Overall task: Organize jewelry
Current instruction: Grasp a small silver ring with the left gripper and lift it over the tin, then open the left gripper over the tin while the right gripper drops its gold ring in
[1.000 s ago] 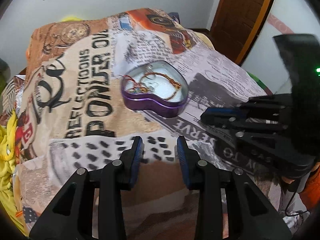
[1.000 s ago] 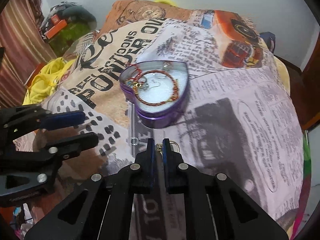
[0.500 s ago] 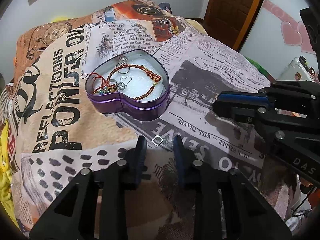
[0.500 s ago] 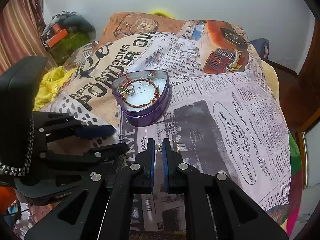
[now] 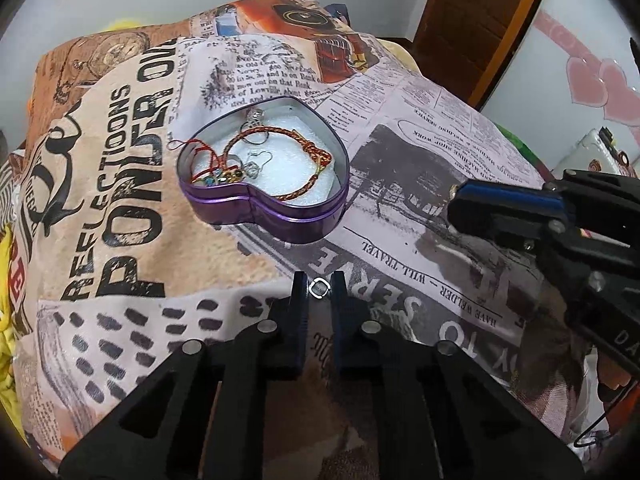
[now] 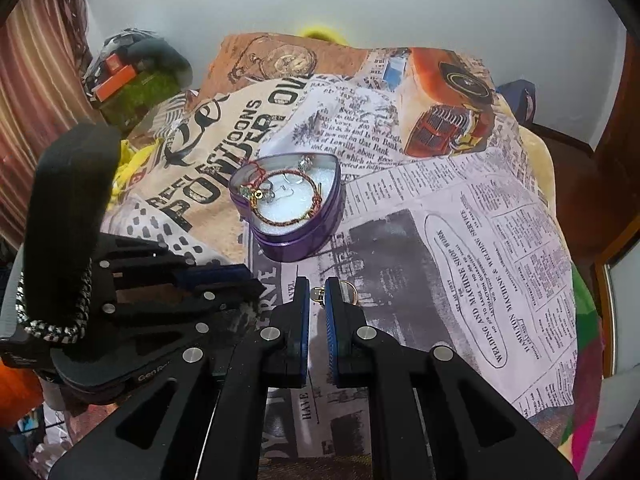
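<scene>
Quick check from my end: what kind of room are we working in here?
Most likely a bedroom. The work surface is a soft printed blanket, apparently over a bed, with a wooden door behind it, a striped curtain at one side and pink heart wall decals.

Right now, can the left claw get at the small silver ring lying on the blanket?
Probably yes: the silver ring sits between the left claw's tips, which have just been closing, with nothing covering it.

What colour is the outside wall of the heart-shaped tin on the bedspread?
Purple, with a shiny metallic finish on the heart-shaped tin. The left wrist view shows it best.
</scene>
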A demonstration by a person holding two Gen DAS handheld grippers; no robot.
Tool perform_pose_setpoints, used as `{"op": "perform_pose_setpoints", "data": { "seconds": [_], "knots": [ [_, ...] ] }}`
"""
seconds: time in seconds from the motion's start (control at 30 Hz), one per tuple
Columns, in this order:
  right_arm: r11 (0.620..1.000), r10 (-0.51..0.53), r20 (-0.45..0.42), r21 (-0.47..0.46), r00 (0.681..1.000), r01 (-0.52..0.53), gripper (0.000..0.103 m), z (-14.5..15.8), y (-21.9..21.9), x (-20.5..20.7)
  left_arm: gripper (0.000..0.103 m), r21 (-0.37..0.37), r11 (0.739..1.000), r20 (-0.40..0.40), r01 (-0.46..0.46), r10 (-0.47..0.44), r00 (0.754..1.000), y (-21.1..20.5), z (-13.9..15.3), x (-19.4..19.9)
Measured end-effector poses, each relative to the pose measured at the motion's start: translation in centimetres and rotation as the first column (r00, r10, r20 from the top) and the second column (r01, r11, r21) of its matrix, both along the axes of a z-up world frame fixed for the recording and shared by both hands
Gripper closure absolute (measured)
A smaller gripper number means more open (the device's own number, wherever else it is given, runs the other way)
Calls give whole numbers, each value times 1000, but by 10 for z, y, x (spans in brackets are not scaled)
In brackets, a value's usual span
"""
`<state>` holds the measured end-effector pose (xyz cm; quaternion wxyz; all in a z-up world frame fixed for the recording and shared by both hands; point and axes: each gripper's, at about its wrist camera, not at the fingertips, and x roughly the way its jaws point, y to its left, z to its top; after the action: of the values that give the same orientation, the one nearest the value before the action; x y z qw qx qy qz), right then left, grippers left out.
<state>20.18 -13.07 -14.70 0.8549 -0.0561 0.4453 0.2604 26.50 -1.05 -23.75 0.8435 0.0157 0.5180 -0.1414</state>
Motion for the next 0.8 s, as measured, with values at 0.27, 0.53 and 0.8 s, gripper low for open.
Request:
{"op": "perform_pose_setpoints", "data": {
  "seconds": [0.27, 0.53, 0.8],
  "knots": [
    [1000, -6, 54, 11, 999, 5, 96, 20, 2, 3, 94, -21, 999, 101, -41, 43, 994, 17, 40, -10],
    [999, -14, 102, 43, 995, 9, 96, 39, 6, 7, 94, -53, 996, 208, -70, 79, 975, 29, 83, -10],
    [997, -14, 143, 78, 990, 2, 96, 52, 11, 17, 94, -65, 994, 277, -82, 97, 956, 40, 106, -1]
  ]
}}
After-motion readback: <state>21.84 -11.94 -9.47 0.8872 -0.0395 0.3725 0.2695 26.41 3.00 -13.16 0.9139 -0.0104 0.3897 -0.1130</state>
